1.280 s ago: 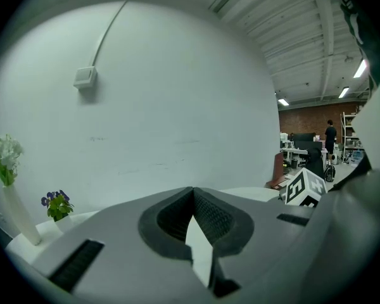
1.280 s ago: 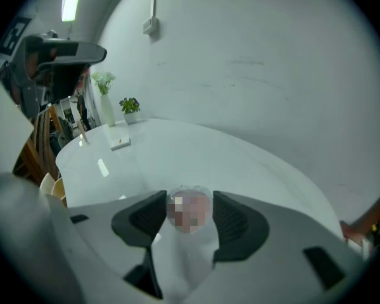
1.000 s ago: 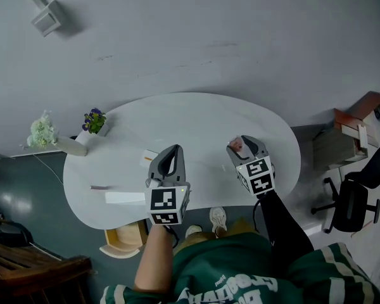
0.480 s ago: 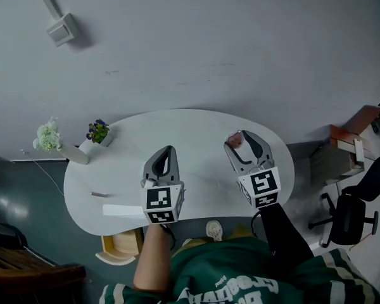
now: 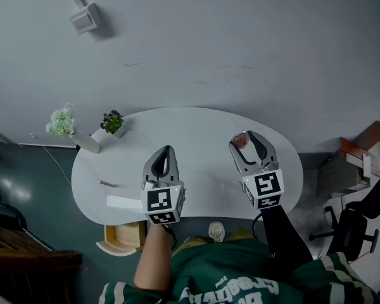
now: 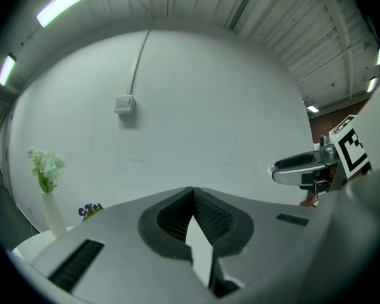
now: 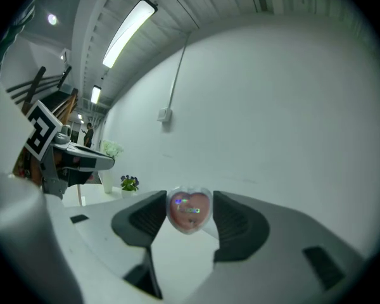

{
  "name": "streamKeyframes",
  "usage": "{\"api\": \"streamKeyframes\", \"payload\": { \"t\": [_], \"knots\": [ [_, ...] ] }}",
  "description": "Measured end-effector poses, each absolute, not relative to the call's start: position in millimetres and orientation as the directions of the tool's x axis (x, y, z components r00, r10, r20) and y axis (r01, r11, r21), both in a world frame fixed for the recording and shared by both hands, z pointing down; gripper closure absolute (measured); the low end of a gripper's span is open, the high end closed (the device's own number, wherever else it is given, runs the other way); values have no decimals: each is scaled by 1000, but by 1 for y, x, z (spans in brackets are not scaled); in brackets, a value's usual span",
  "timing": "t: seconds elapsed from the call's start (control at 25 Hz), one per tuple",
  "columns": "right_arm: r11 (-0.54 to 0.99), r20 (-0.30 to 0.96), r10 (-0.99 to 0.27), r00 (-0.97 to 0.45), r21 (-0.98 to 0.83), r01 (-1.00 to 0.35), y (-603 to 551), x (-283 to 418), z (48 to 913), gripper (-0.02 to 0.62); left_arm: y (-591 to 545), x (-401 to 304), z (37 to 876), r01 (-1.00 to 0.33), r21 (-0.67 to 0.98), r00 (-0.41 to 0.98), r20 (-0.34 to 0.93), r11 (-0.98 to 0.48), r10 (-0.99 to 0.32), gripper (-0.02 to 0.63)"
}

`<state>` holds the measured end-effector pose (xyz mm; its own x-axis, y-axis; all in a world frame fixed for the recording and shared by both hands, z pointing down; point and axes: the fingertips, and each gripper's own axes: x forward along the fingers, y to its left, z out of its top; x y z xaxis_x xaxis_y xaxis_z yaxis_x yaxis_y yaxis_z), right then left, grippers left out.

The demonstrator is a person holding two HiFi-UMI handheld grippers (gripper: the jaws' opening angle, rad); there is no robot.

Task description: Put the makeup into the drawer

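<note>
A pink heart-shaped makeup compact (image 7: 189, 211) in a clear case sits between the pads of my right gripper (image 7: 189, 202), which is shut on it. In the head view that gripper (image 5: 245, 138) hangs above the right part of the white oval table (image 5: 196, 125), the compact (image 5: 240, 140) showing at its tips. My left gripper (image 5: 165, 151) hovers over the table's middle front with its tips together and nothing in them; the left gripper view shows its pads (image 6: 206, 211) meeting. An open wooden drawer (image 5: 123, 236) juts out under the table's front left edge.
A white vase of pale flowers (image 5: 63, 123) and a small pot of purple flowers (image 5: 112, 120) stand at the table's far left. A white flat box (image 5: 124, 202) and a small thin item (image 5: 107, 183) lie near the left front. An office chair (image 5: 358, 217) stands at the right.
Both grippers have risen above the table, the right one more, carrying the compact. The head view has shifted, so the table sits further right in it.
</note>
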<state>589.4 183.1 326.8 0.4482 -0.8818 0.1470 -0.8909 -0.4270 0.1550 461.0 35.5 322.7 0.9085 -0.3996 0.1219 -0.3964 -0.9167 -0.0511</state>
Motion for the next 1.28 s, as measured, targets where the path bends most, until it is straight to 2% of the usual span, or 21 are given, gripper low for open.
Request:
{"api": "streamKeyframes", "payload": {
  "t": [0.28,0.6,0.88,1.28],
  "knots": [
    [-268,161,-944,290,143,-953,118,538,339,359,-5,388,326,-533,-73,833,129,-843,-538,607],
    [-60,171,-982,78,112,-992,36,449,349,359,-42,287,323,-657,-139,728,139,-741,-671,607],
    [132,179,-977,-113,98,-986,-27,344,350,359,-77,181,319,-754,-191,611,145,-628,-778,607],
    [313,194,-937,-292,90,-945,-94,180,352,359,-125,25,323,-835,-172,503,145,-523,-852,607]
  ]
}}
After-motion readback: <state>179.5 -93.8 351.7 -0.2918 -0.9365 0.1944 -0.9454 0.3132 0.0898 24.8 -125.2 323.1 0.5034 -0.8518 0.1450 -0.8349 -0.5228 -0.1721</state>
